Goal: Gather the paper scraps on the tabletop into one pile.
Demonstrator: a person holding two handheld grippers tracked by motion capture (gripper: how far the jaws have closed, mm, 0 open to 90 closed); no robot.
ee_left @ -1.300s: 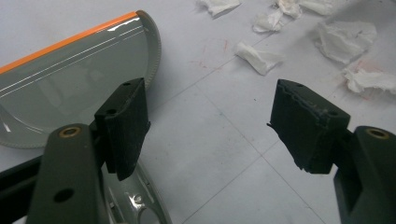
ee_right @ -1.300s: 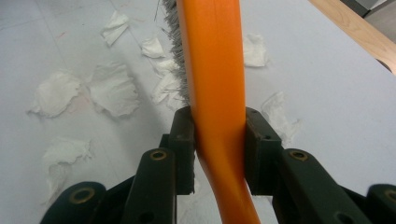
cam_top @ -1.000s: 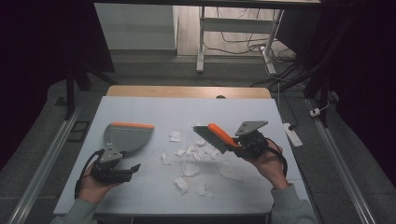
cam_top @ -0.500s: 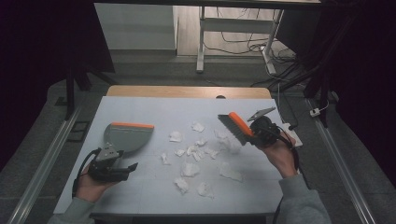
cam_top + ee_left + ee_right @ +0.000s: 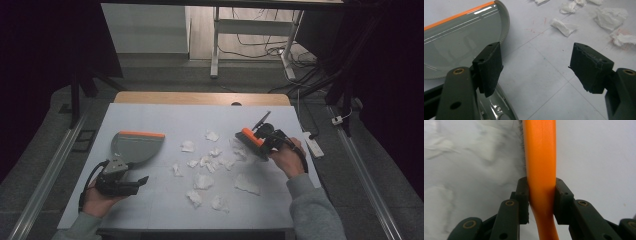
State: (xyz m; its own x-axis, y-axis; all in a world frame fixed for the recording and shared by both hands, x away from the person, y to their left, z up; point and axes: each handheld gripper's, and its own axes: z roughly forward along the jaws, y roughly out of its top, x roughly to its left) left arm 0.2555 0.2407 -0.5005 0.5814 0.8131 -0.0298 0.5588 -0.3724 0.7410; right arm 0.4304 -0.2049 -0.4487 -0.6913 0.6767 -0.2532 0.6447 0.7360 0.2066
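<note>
The orange brush [image 5: 251,138] is clamped by its handle between the jaws of the right gripper [image 5: 264,140], over the right side of the white table [image 5: 150,210], just beside the scattered tissue scraps [image 5: 210,162]. The grey dustpan [image 5: 136,146] with the orange lip lies at the left with nothing in it. The left gripper [image 5: 536,67] stands wide open, one pad beside the dustpan's handle, gripping nothing.

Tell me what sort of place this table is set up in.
Probably a lab or workshop recording bench, not a home: a white-topped table stands on grey carpet, metal floor rails run along both sides, and loose black cables trail around a bare metal table leg behind it.
</note>
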